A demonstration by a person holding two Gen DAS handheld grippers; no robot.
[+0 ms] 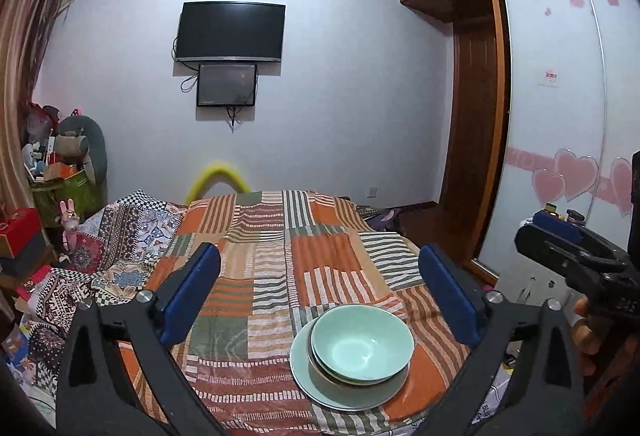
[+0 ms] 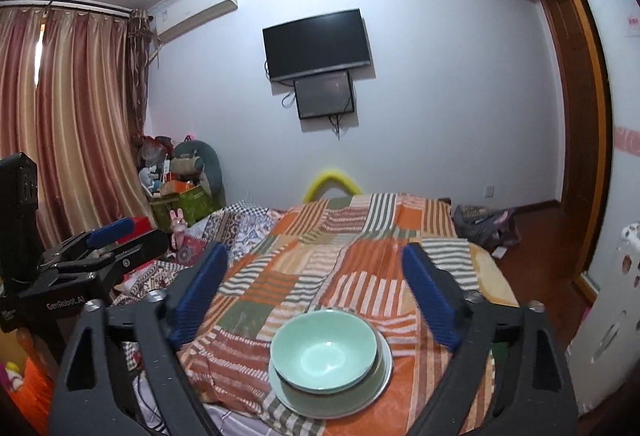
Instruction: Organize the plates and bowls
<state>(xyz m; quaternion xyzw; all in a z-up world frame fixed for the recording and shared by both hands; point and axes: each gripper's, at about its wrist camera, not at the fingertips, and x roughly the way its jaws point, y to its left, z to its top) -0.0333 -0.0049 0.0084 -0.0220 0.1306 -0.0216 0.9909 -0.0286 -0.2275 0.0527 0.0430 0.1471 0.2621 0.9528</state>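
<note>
On the striped patchwork bedspread (image 1: 304,256) sat a pale green bowl (image 1: 362,342), nested on what looked like a second bowl or shallow dish, though the rim lines were hard to separate, and all of it rested on a pale green plate (image 1: 320,388). Stack was near the foot edge of the bed, upright. Left gripper (image 1: 320,292) hovered above and behind the stack, blue pads (image 1: 192,288) wide apart, gripping nothing. Right gripper (image 2: 316,292) likewise hung over the same stack, fingers spread well apart, touching nothing. Each gripper showed at the edge of the other's view. Far wall held a dark TV (image 2: 316,44) with a smaller screen (image 2: 324,94) just below it. Curtains (image 2: 72,124) hung at left; wardrobe (image 1: 556,116) with pink hearts at right.
</note>
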